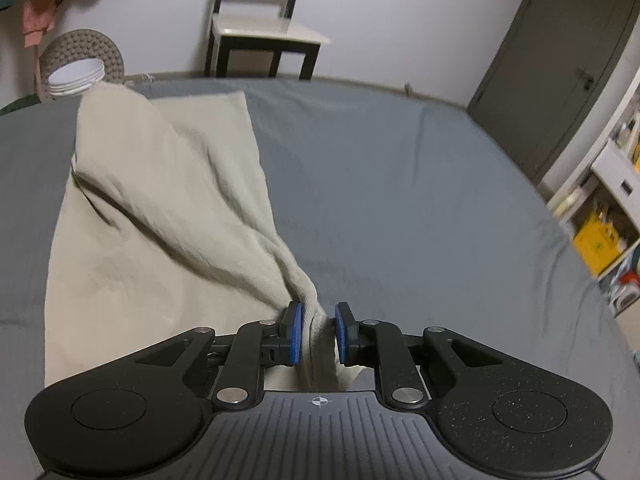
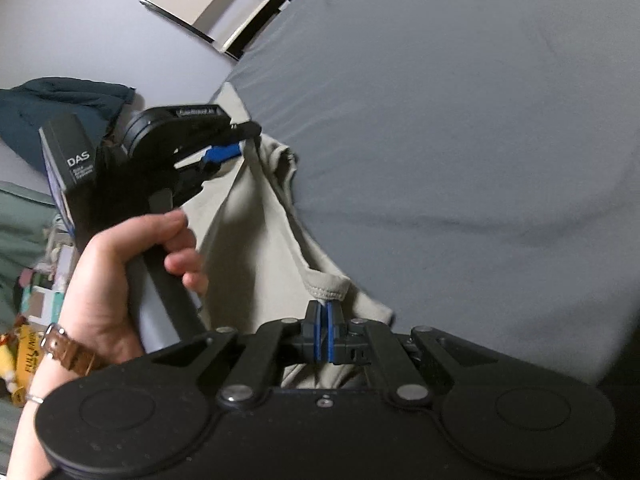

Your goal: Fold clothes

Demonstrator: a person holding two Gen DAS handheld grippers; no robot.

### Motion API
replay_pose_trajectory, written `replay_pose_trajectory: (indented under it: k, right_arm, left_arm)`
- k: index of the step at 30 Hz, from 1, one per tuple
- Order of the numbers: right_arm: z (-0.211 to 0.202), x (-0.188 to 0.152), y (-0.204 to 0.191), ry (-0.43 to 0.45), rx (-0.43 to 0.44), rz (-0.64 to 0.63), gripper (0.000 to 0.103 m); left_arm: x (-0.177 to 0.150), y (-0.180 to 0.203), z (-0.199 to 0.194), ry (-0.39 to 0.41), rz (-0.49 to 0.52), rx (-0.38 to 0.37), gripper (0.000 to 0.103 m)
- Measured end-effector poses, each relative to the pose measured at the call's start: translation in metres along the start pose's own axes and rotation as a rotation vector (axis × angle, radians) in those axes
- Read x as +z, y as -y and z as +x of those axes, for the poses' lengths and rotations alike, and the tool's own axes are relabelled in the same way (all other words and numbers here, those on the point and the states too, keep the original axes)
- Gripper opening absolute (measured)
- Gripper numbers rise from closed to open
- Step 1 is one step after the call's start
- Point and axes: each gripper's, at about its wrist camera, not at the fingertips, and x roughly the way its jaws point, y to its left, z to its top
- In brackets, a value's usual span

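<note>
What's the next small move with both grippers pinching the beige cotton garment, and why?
Probably carry both held edges together across the grey bedsheet to lay the fold. The left gripper grips a bunched edge of the beige cotton garment, and the right gripper is shut on its stitched hem. The cloth hangs in slack, diagonal ridges, partly lifted, so nothing lies flat yet.

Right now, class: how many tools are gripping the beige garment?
2. The left tool pinches a bunched fold of the beige garment over the grey bed. The right tool is shut on its stitched hem near the camera.
</note>
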Motion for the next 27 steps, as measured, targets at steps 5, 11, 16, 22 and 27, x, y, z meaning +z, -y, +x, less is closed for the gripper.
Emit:
replay_pose_trajectory:
  k: [5,11,16,22,27]
  right_arm:
    - [0.016,-0.001,-0.002,-0.050,-0.047,0.001,0.004]
    - [0.018,-0.001,0.000,-0.076,0.004,0.041,0.004]
    - [0.018,0.001,0.006,-0.083,0.029,0.088,0.004]
    - [0.016,0.000,0.004,-0.060,0.052,0.094,0.004]
    - [0.016,0.001,0.000,-0.062,0.090,0.099,0.004]
  left_arm:
    - [-0.006,0.007,-0.010,-0.007,0.056,0.016,0.035]
    - [-0.027,-0.005,-0.070,0.085,0.116,0.011,0.071]
    - [-0.072,-0.026,-0.141,0.074,0.177,-0.025,0.071]
    - [-0.133,-0.021,-0.185,0.089,0.453,-0.021,0.072]
    - [-0.167,0.008,-0.194,0.138,0.671,0.019,0.071]
